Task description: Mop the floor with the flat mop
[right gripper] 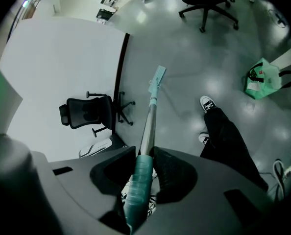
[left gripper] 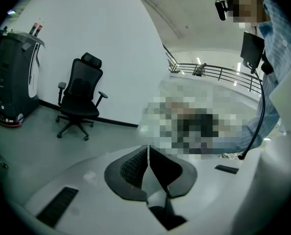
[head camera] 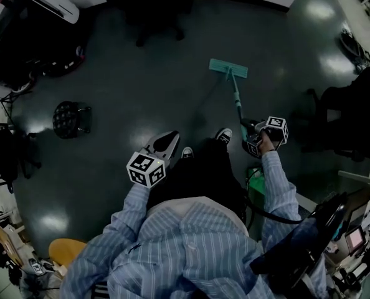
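— What does the mop look like?
— There is one flat mop (head camera: 234, 92). It has a slim metal pole with a ribbed teal grip and ends in a pale teal rectangular pad (head camera: 228, 68). The pad lies flat on the dark, shiny floor (head camera: 135, 86), ahead of the person's shoes (right gripper: 207, 103) and a little to their right.
— What's holding it?
— The right tool (right gripper: 144, 161) is clenched round the teal grip. The left tool (left gripper: 148, 159) is pinched closed on nothing, well apart from the mop.
— Any containers?
— One green bag (right gripper: 259, 79) sits on the floor near the feet. I can't tell what's in it.
— Anything else to count?
— Two black office chairs. The near chair (right gripper: 86, 112) is against the white wall (right gripper: 62, 58), and the far chair (right gripper: 204, 1) is out on open floor.
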`<action>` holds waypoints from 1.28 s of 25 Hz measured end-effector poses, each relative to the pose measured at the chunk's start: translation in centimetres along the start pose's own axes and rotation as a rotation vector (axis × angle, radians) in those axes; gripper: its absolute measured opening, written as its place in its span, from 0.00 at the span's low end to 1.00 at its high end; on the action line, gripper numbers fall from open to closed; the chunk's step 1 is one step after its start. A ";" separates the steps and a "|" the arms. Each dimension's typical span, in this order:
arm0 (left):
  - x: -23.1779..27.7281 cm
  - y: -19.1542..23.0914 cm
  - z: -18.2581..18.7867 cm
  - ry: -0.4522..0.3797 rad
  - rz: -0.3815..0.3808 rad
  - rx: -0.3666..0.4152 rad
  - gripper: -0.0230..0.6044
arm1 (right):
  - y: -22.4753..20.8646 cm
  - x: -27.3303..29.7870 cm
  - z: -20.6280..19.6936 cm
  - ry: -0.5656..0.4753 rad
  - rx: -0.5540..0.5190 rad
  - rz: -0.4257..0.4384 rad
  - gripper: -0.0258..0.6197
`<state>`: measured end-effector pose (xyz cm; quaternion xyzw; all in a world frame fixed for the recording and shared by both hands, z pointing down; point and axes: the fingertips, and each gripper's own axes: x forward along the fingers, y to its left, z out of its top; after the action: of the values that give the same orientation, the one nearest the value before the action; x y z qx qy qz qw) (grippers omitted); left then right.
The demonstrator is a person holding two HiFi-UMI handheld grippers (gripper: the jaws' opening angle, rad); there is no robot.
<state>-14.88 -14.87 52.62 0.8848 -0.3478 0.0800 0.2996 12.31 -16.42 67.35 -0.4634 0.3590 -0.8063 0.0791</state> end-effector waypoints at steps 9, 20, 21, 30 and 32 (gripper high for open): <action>-0.8 -3.3 -2.8 0.019 -0.015 0.003 0.06 | -8.9 -6.0 -7.5 0.059 -0.034 -0.038 0.23; -2.2 -11.5 -6.5 -0.036 0.044 -0.018 0.06 | -20.9 -17.4 -14.6 0.159 -0.065 -0.073 0.23; -2.3 -12.5 -7.2 -0.038 0.043 -0.017 0.06 | -22.2 -18.5 -15.0 0.168 -0.065 -0.075 0.23; -4.9 -20.2 -14.1 -0.050 0.058 -0.024 0.06 | -32.1 -26.5 -18.5 0.234 -0.113 -0.115 0.22; -5.6 -21.4 -15.5 -0.051 0.064 -0.027 0.06 | -34.1 -27.9 -19.1 0.247 -0.126 -0.125 0.22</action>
<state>-3.81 9.76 52.99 0.8709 -0.3844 0.0622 0.2997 19.52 31.00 64.33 -0.3861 0.3863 -0.8364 -0.0455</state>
